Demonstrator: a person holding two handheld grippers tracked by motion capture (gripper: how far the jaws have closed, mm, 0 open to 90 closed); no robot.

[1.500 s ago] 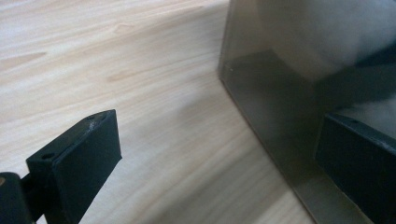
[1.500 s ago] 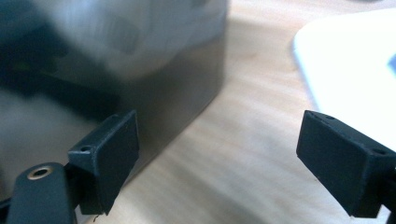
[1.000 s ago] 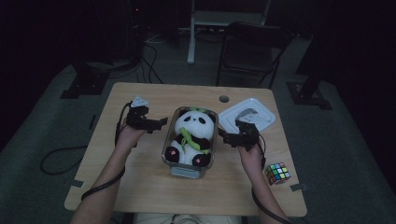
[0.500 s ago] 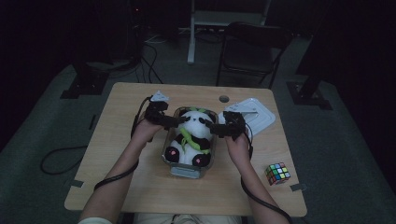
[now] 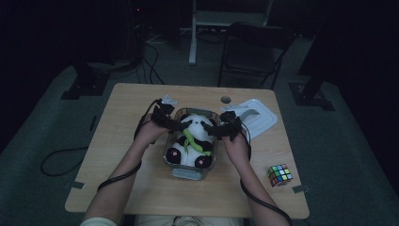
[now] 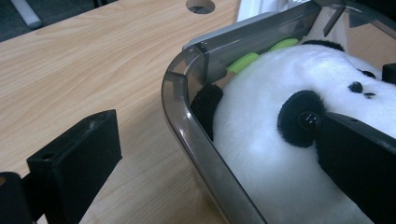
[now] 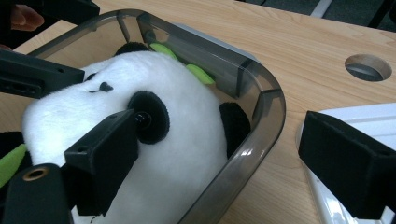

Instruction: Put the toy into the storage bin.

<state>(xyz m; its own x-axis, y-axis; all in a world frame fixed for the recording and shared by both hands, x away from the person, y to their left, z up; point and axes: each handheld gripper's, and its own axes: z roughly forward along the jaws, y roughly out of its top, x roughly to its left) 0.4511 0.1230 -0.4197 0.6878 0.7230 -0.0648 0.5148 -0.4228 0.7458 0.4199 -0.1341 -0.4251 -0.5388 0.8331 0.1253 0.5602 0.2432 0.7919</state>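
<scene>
Two grippers straddle the far rim of a smoky clear container at the middle of the wooden counter. A plush panda sits inside it. The left gripper is spread wide, one jaw outside the container wall, the other against the panda's head by its eye. The right gripper is also wide, one jaw on the panda's face, the other outside over a white lid. A colour cube lies near the counter's right edge.

A black-and-white panda with green trim lies in a smoky grey container.
</scene>
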